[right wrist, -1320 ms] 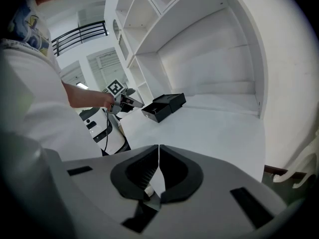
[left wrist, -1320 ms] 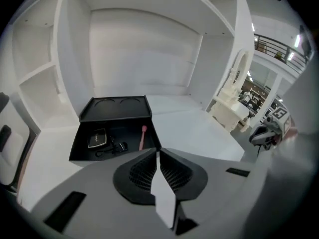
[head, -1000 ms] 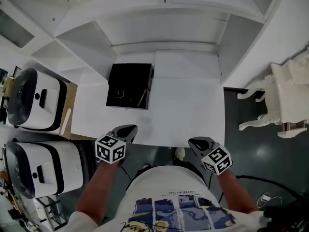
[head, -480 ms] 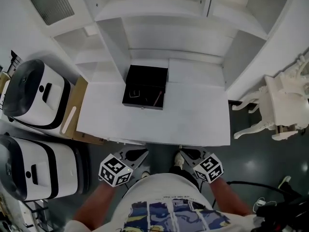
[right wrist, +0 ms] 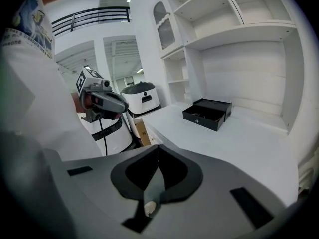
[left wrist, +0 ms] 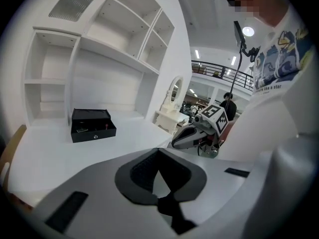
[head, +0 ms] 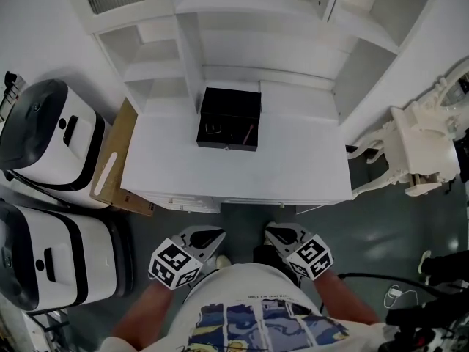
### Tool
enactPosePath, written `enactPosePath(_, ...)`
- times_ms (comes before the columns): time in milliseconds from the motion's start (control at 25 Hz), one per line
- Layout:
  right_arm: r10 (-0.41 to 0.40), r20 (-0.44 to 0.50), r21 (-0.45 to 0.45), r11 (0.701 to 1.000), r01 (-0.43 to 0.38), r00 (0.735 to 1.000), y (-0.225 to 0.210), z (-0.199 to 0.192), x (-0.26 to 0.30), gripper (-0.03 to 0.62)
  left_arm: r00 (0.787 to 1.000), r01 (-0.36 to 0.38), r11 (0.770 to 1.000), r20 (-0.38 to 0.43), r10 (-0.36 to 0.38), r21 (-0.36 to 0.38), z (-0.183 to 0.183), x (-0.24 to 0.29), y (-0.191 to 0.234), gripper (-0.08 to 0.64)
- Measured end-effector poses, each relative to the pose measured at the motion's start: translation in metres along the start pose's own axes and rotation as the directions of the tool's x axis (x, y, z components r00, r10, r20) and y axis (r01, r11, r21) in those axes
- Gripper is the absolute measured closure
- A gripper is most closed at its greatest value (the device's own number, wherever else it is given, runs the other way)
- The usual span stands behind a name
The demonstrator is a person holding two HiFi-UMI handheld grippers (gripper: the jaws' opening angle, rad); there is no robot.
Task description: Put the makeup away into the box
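Both my claws, left (left wrist: 160,176) and right (right wrist: 157,171), are closed, empty. The black box (head: 229,119) sits open at twelve o'clock on the worktop (head: 293,167). The makeup pieces (head: 249,133) inside look light and slick, so I'd pinch them mid-body.

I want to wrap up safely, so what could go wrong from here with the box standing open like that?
1. The box stands open on the desk with small items inside; a bump could spill them.
2. The left gripper and right gripper are shut and empty, off the desk's near edge, so closing the box would need a full reach.
3. A cable lies on the floor at the person's right: a possible trip.
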State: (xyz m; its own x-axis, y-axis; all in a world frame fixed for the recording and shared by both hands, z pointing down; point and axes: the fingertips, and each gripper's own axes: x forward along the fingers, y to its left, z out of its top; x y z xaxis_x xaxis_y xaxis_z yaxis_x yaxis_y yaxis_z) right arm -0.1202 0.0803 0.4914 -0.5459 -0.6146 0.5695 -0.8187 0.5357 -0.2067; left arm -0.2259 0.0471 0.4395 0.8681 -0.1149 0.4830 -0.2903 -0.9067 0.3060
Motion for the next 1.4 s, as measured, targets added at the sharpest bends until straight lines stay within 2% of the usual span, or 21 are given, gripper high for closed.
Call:
enactPosePath(360, 0.009, 0.001, -0.055, 0.998, -0.009, 1.000, 0.039, 0.005, 0.011, 0.565, 0.999, -0.028, 1.000, 0.037, 0.028, -0.010, -0.020, -0.035, 0.000, 0.546)
enactPosePath(640, 0.030, -0.003, -0.079, 0.996, -0.030, 1.000, 0.058, 0.004, 0.015, 0.565, 0.998, -0.050, 0.999, 0.032, 0.050, -0.017, -0.033, -0.048, -0.004, 0.546)
enactPosePath(1080, 0.032, 0.009, -0.077, 0.997, -0.032, 0.999, 0.069, 0.012, 0.016, 0.566, 0.999, -0.039, 0.999, 0.024, 0.039, 0.021, -0.030, -0.048, -0.006, 0.546)
enactPosePath(1400, 0.033, 0.003, -0.090, 0.995, -0.032, 0.999, 0.070, 0.015, 0.017, 0.566, 0.999, -0.041, 0.999, 0.027, 0.041, 0.012, -0.031, -0.050, -0.003, 0.546)
